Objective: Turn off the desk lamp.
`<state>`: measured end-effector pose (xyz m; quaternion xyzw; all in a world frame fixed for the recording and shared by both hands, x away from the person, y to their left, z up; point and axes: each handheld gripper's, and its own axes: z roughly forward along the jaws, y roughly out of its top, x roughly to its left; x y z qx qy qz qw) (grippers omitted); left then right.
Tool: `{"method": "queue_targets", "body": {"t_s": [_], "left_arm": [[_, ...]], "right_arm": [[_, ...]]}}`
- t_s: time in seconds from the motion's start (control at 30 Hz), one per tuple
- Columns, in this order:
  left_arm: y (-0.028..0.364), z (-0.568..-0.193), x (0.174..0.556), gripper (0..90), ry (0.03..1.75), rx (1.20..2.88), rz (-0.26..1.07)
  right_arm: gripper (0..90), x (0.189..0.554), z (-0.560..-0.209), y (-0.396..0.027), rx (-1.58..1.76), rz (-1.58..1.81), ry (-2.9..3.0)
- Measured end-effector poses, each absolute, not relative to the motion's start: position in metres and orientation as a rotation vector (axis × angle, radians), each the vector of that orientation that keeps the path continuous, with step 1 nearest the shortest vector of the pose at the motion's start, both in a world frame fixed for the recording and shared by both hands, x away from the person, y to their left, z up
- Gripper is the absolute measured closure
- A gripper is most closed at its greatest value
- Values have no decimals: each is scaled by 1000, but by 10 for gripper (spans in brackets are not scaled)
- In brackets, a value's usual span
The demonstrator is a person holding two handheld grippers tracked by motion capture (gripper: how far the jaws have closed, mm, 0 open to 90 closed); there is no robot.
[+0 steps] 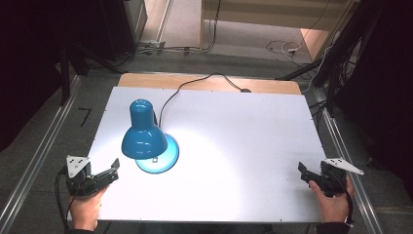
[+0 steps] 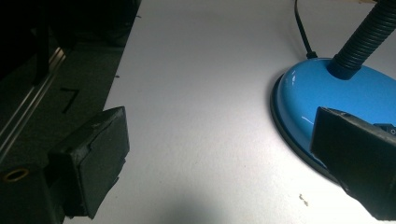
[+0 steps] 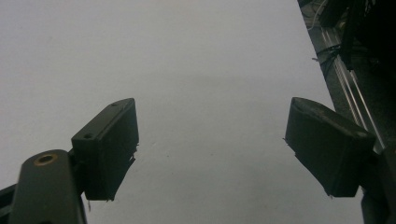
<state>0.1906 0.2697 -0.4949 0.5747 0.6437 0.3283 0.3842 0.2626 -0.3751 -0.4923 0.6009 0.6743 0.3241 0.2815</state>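
2 grippers sat at the near corners of the white table (image 1: 253,146), each with jaws spread and nothing between them. The left gripper (image 1: 116,168) waited at about 7 o'clock from the blue lamp (image 1: 146,139), pointed toward it, probably readying a reach. The right gripper (image 1: 302,171) stayed well apart at 4 o'clock. The high view showed the lamp's lit shade tipped down over its base; the left gripper view showed the ribbed neck (image 2: 369,39) joining the base (image 2: 336,100).
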Motion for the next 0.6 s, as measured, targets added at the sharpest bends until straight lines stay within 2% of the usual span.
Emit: {"method": "queue_targets", "body": {"t_s": [0.6], "left_arm": [[261, -494, 193, 36, 1607, 1487, 803]], "right_arm": [[154, 262, -499, -367, 1595, 814, 1826]]}}
